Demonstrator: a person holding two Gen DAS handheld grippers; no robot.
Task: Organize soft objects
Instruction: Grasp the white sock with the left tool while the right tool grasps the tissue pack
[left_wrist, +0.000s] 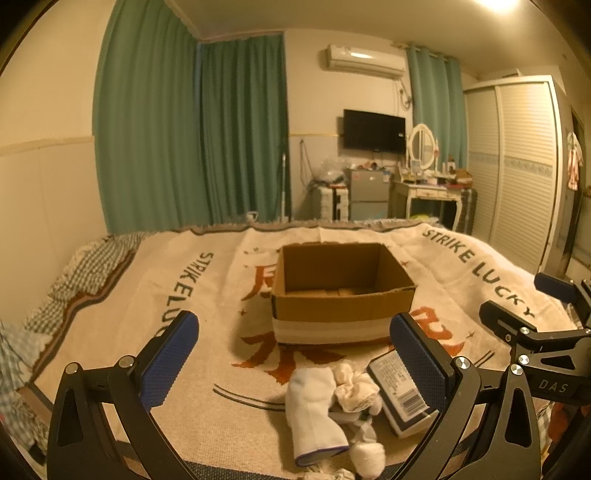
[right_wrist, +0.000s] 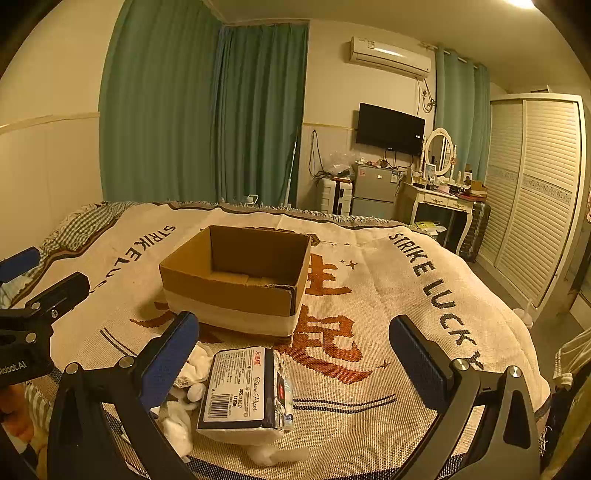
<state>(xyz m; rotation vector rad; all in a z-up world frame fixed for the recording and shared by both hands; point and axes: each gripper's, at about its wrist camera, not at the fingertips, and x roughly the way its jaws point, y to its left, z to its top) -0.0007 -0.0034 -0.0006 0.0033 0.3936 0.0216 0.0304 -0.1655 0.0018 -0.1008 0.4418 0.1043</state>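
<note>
An open, empty cardboard box (left_wrist: 341, 291) stands on the bed blanket (left_wrist: 207, 295); it also shows in the right wrist view (right_wrist: 236, 280). In front of it lie a white sock (left_wrist: 314, 413), crumpled white cloth (left_wrist: 354, 391) and a tissue paper pack (left_wrist: 400, 391). The pack (right_wrist: 243, 391) and white soft items (right_wrist: 184, 406) show in the right wrist view. My left gripper (left_wrist: 295, 362) is open, above the sock pile. My right gripper (right_wrist: 295, 354) is open, above the tissue pack. The right gripper also shows in the left wrist view (left_wrist: 528, 306).
The blanket (right_wrist: 406, 302) covers the whole bed. A checked sheet (left_wrist: 92, 266) lies at the far left corner. A white wardrobe (right_wrist: 535, 192) stands on the right, a dressing table (right_wrist: 439, 199) and small fridge (right_wrist: 375, 192) beyond the bed's far end.
</note>
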